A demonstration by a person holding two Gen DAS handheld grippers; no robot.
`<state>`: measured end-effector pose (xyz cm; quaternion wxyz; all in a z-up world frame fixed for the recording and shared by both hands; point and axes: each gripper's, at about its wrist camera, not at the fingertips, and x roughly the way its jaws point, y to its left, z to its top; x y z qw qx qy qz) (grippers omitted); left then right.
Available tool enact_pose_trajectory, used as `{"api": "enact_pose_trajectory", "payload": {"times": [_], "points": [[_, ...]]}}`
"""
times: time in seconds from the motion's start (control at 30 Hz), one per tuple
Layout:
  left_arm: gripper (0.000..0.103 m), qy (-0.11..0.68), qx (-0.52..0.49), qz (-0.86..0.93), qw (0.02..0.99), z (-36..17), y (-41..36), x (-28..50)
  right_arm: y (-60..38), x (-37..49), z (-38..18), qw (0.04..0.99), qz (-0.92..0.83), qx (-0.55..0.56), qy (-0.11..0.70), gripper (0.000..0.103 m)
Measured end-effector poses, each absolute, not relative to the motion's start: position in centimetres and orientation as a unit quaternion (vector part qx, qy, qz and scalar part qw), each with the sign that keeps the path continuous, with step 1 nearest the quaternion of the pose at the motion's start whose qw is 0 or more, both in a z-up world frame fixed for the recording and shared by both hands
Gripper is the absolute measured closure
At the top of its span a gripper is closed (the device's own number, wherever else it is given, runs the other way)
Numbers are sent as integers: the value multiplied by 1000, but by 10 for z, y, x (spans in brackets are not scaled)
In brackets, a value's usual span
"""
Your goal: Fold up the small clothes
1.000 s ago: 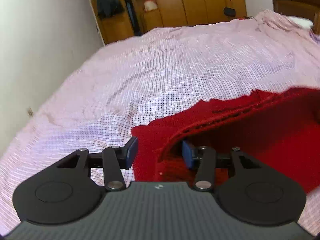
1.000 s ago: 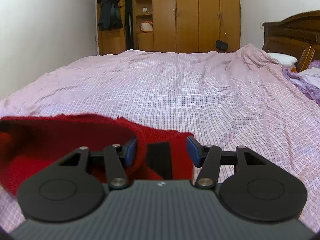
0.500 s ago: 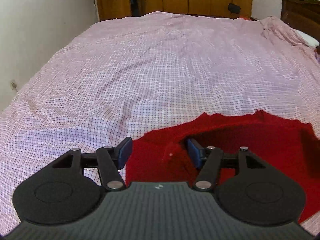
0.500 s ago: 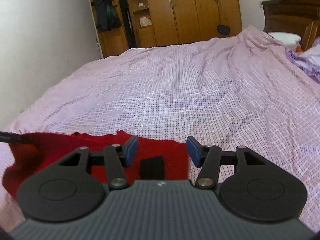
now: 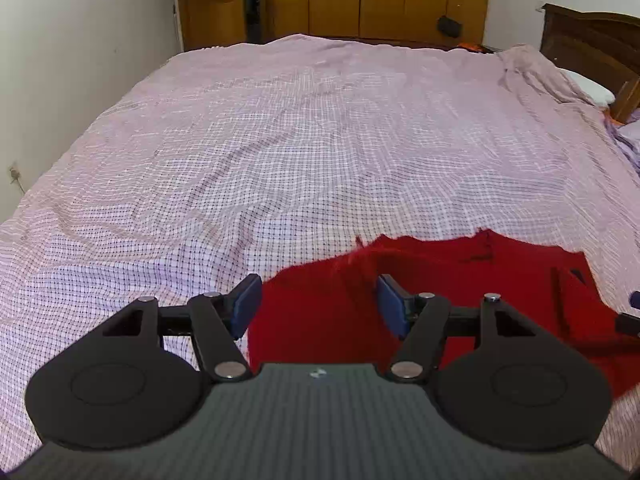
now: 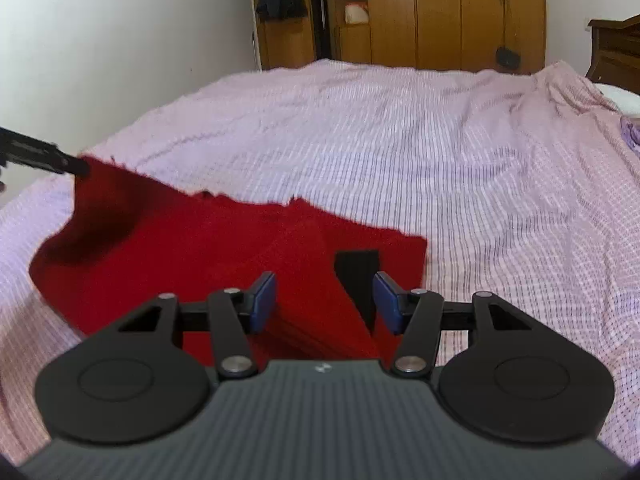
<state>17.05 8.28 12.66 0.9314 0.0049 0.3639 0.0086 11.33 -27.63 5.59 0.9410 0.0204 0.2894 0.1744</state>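
The red knitted garment (image 5: pixel 472 292) lies on the near part of the bed's pink-and-white checked sheet (image 5: pixel 320 140), at about five o'clock in the left wrist view and seven to six o'clock in the right wrist view. The left tongs (image 5: pixel 318 306) stand wide apart over the garment's left edge, gripping nothing between the blue pads (image 5: pixel 246 304). The right tongs (image 6: pixel 325 302) are also spread wide above the cloth, a black tag (image 6: pixel 356 276) showing between them. A wooden wardrobe (image 6: pixel 440 12) stands at twelve o'clock, a dark headboard (image 5: pixel 592 48) at two.
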Motion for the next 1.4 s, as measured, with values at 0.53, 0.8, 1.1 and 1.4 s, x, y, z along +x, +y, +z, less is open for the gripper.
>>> {"api": "enact_pose_trajectory", "payload": {"times": [0.53, 0.8, 1.1, 1.4], "points": [[31, 382, 36, -30, 923, 91, 79, 148, -273, 97, 54, 931, 199, -38, 304, 47], [55, 357, 41, -22, 933, 49, 86, 172, -271, 120, 33, 937, 183, -31, 296, 80], [94, 310, -63, 8, 949, 59, 127, 178, -286, 138, 59, 968, 131, 28, 212, 91], [93, 351, -80, 52, 931, 11, 141, 209, -293, 190, -7, 950, 76, 60, 296, 90]]}}
